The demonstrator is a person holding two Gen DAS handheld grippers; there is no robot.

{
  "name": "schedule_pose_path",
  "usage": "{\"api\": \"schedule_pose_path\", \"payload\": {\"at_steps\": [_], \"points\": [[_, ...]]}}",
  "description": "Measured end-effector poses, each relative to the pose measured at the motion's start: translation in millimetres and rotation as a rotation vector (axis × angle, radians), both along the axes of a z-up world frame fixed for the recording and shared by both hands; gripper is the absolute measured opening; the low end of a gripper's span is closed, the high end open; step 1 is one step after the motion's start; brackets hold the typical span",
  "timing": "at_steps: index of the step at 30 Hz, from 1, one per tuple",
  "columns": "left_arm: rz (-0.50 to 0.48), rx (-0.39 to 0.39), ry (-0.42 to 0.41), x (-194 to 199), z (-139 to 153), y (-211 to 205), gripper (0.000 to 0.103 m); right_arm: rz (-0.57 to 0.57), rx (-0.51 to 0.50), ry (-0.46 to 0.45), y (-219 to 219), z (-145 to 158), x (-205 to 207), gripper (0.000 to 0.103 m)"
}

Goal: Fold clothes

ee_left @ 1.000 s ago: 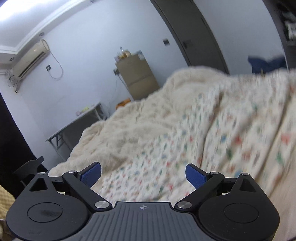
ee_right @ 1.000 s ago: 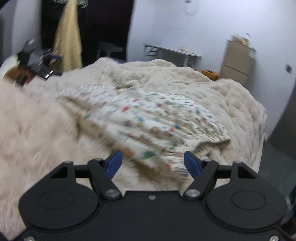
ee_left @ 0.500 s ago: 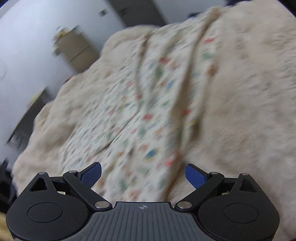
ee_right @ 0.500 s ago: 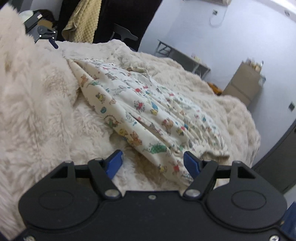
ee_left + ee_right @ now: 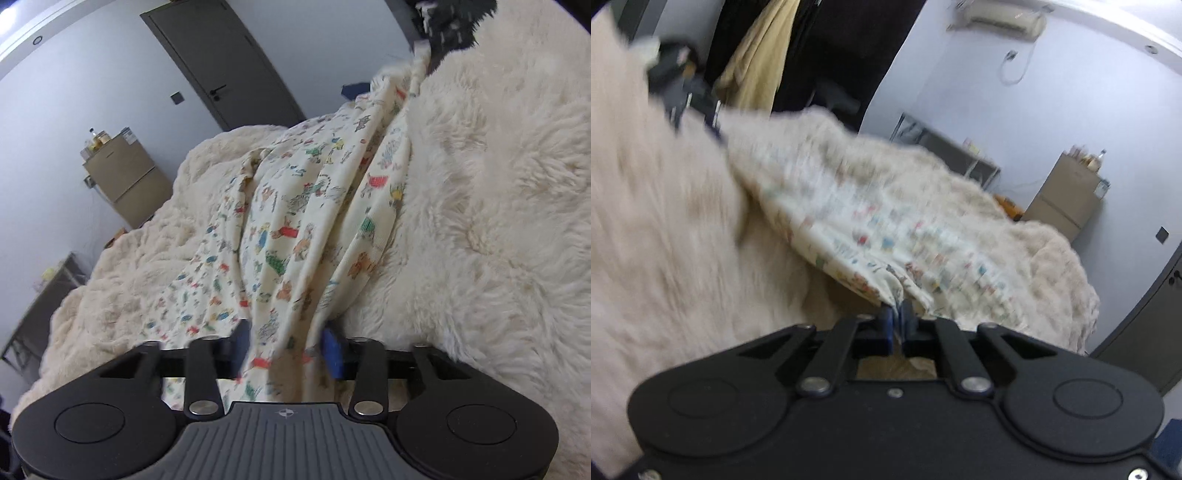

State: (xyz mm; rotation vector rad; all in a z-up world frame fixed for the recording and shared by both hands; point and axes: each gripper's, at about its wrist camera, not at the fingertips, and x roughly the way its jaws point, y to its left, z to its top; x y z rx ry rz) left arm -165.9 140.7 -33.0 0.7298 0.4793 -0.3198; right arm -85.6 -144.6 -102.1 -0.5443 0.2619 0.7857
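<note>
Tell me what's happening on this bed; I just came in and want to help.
A person is folding a cartoon-print garment on a fluffy cream blanket with handheld tongs. The right tongs have just closed, pinching one edge of it. The left tongs have been closing around a bunch of the opposite end.
</note>
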Motion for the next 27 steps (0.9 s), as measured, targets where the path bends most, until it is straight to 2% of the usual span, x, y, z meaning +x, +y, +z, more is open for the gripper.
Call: {"api": "schedule_pose_path", "payload": {"at_steps": [3, 4, 7, 10, 13, 15, 19, 21, 22, 23, 27], "points": [[-0.039, 0.027, 0.024, -5.9, 5.2, -5.4, 0.048, 0.024, 0.011, 0.007, -6.8, 7.8, -6.7, 0.002], [-0.058, 0.026, 0.034, -8.0, 6.3, -6.8, 0.046, 0.035, -0.038, 0.002, -4.9, 5.7, -9.5, 0.002], [-0.108, 0.012, 0.058, -8.0, 1.5, -11.6, 0.034, 0.08, -0.147, -0.001, 1.5, -8.6, -12.2, 0.002], [-0.133, -0.005, 0.098, 1.3, -8.2, -15.1, 0.021, 0.093, -0.19, 0.005, 7.0, -16.6, -10.9, 0.005], [-0.145, -0.003, 0.106, 5.7, -14.4, -17.8, 0.02, 0.092, -0.185, -0.006, 8.2, -17.7, -13.4, 0.011], [-0.13, -0.001, 0.086, 11.6, -16.7, -17.6, 0.023, 0.089, -0.155, -0.032, 7.4, -17.2, -14.9, 0.025], [-0.103, 0.013, 0.054, 18.8, -18.1, -18.7, 0.023, 0.077, -0.185, -0.047, 14.4, -23.9, -13.5, 0.028], [-0.1, 0.025, 0.042, 20.3, -17.1, -20.5, 0.016, 0.082, -0.215, -0.042, 19.1, -30.2, -12.0, 0.025], [-0.095, 0.025, 0.036, 21.3, -15.7, -20.7, 0.004, 0.093, -0.231, -0.033, 21.3, -33.8, -11.1, 0.021], [-0.087, 0.024, 0.027, 22.4, -14.3, -20.3, 0.001, 0.097, -0.238, -0.048, 22.4, -35.2, -11.7, 0.005], [-0.054, 0.064, -0.073, 18.5, -3.4, -19.6, 0.0, 0.095, -0.222, -0.137, 20.6, -30.6, -19.5, 0.001]]}}
